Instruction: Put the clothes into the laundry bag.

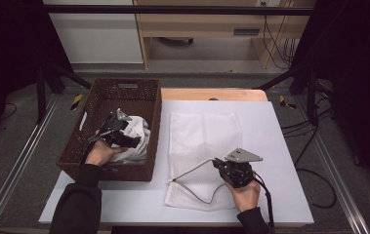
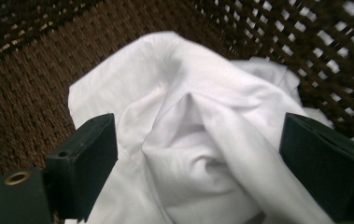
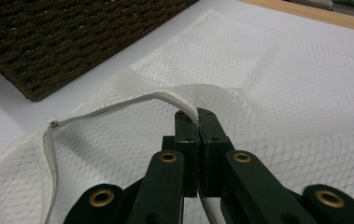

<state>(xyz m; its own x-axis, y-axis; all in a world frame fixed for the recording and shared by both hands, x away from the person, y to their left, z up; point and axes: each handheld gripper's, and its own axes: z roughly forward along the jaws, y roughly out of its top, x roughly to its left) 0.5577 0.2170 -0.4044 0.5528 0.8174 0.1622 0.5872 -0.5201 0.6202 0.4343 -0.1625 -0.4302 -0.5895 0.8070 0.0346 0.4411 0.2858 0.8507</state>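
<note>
Nearest me, at 5 o'clock on the counter (image 1: 280, 146), my right claw (image 3: 197, 116) is clamped tight on the zipper edge of the mesh bag (image 1: 202, 146), lifting it. Farther, at 10 o'clock, my left claw (image 2: 198, 154) gapes wide around the white cloth (image 2: 188, 107) inside the basket (image 1: 124, 87), pads not pressing.

a white table (image 1: 280, 161) bears a brown woven basket (image 1: 143, 92) and a white mesh bag (image 1: 202, 141).
</note>
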